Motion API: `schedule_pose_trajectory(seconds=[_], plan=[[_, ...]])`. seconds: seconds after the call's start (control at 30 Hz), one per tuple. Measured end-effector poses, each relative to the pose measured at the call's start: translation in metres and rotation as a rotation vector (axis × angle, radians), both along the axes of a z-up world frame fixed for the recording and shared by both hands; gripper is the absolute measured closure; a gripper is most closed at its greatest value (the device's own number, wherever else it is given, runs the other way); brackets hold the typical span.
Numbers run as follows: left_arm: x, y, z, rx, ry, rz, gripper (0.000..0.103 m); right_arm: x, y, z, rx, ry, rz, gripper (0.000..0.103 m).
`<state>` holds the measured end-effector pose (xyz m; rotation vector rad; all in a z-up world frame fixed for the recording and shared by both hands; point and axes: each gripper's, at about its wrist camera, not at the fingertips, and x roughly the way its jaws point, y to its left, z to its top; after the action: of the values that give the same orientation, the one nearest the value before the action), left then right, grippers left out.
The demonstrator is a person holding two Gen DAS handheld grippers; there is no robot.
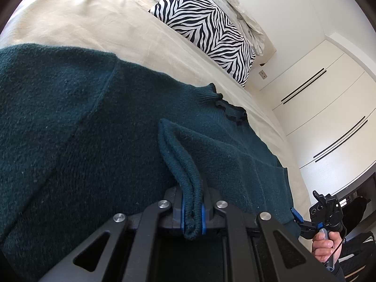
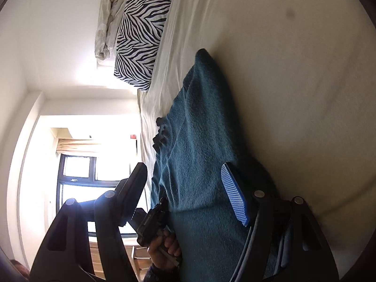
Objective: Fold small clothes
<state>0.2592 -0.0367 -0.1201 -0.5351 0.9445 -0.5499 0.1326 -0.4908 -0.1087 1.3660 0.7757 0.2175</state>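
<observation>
A dark green sweater [image 1: 77, 127] lies spread across the bed [image 1: 77, 21], which is covered in a beige sheet. The left gripper [image 1: 192, 213] is pinched tight on a doubled fold of its knit edge, lifted off the rest. The right gripper [image 2: 188, 195] stands with jaws apart, the sweater's side edge between them, its blue pad [image 2: 235, 195] not pressing on the cloth. At the head of the bed a zebra pillow [image 1: 206, 30] leans by a crumpled white duvet [image 1: 237, 9]. White wardrobe doors [image 1: 324, 108] line one wall; a bright window [image 2: 77, 166] fills another.
</observation>
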Motion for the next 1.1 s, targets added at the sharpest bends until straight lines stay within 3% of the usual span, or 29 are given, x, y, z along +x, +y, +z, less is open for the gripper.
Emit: schedule_pose_trajectory(seconds=[0.1,0.17,0.23,0.3,0.37,0.47,0.57,0.63,0.77,0.83,0.87,0.93,1.0,1.1], plan=[[0.001,0.004,0.008,-0.005,0.040,-0.017,0.089,-0.014,-0.002,0.001,-0.017,0.034,-0.025,0.041],[-0.011,0.015,0.020,0.007,0.062,0.007,0.079,-0.030,0.003,0.012,-0.065,0.049,-0.045,0.039],[-0.035,0.040,0.037,-0.048,0.051,0.049,0.040,-0.041,0.015,0.024,-0.090,0.041,-0.041,0.037],[-0.065,0.076,0.052,-0.113,0.016,0.123,0.023,-0.057,0.032,0.035,-0.095,0.006,-0.034,0.037],[-0.098,0.127,0.057,-0.198,-0.006,0.225,0.020,-0.071,0.052,0.044,-0.085,-0.034,-0.024,0.037],[-0.134,0.210,0.044,-0.288,0.028,0.418,0.020,-0.086,0.086,0.050,-0.066,-0.057,0.014,0.037],[-0.158,0.290,0.023,-0.373,0.077,0.621,0.029,-0.094,0.122,0.051,-0.049,-0.060,0.055,0.037],[-0.168,0.332,0.011,-0.474,0.102,0.731,0.039,-0.097,0.143,0.052,-0.049,-0.059,0.080,0.037],[-0.168,0.377,-0.001,-0.551,0.100,0.883,0.039,-0.099,0.176,0.057,-0.056,-0.058,0.113,0.037],[-0.159,0.388,-0.014,-0.615,0.124,0.929,0.052,-0.100,0.187,0.059,-0.057,-0.056,0.126,0.037],[-0.156,0.392,-0.016,-0.619,0.132,0.945,0.057,-0.102,0.192,0.062,-0.062,-0.057,0.130,0.037],[-0.147,0.395,-0.015,-0.579,0.137,0.965,0.084,-0.106,0.197,0.068,-0.067,-0.062,0.137,0.037],[-0.138,0.393,-0.008,-0.519,0.144,0.959,0.090,-0.113,0.200,0.073,-0.078,-0.071,0.145,0.037],[-0.122,0.354,0.025,-0.371,0.077,0.874,0.097,-0.119,0.194,0.078,-0.093,-0.081,0.141,0.037]])
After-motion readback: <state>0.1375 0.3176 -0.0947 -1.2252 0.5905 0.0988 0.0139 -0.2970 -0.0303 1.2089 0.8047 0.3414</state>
